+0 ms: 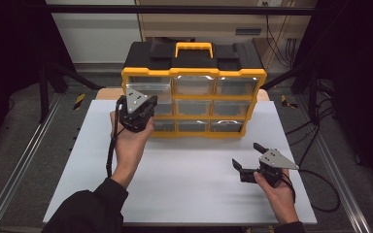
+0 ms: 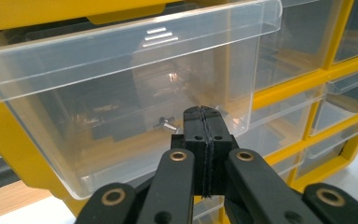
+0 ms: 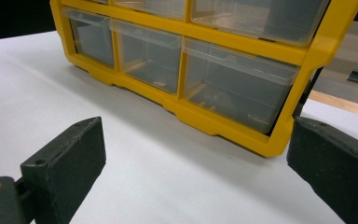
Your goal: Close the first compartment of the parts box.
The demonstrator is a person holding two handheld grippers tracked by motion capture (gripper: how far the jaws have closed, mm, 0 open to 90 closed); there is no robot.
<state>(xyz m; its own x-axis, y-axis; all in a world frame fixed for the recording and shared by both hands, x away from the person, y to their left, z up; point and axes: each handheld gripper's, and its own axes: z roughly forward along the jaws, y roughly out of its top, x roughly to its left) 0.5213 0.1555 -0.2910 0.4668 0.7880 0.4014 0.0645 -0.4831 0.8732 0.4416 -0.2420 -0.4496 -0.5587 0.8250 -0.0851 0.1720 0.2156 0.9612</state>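
Observation:
A yellow-framed organizer [image 1: 194, 73] with a black top and clear drawers stands at the back of the white board. Its top-left drawer [image 1: 148, 90] sticks out of the frame. In the left gripper view that clear drawer [image 2: 121, 79] holds a small metal screw [image 2: 165, 123]. My left gripper [image 2: 204, 112] is shut with nothing between its jaws, and its tips are right at the drawer's front face. From above, the left gripper [image 1: 141, 104] sits in front of the left column of drawers. My right gripper [image 1: 247, 155] rests open low over the board, right of centre, facing the bottom row of drawers [image 3: 242, 88].
The white board [image 1: 184, 194] lies on a wooden table, with metal rails [image 1: 19, 160] along both sides. Cables [image 1: 315, 179] trail at the right. The organizer has a yellow carry handle [image 1: 194, 47] on top. Dark frame bars stand at the left and right.

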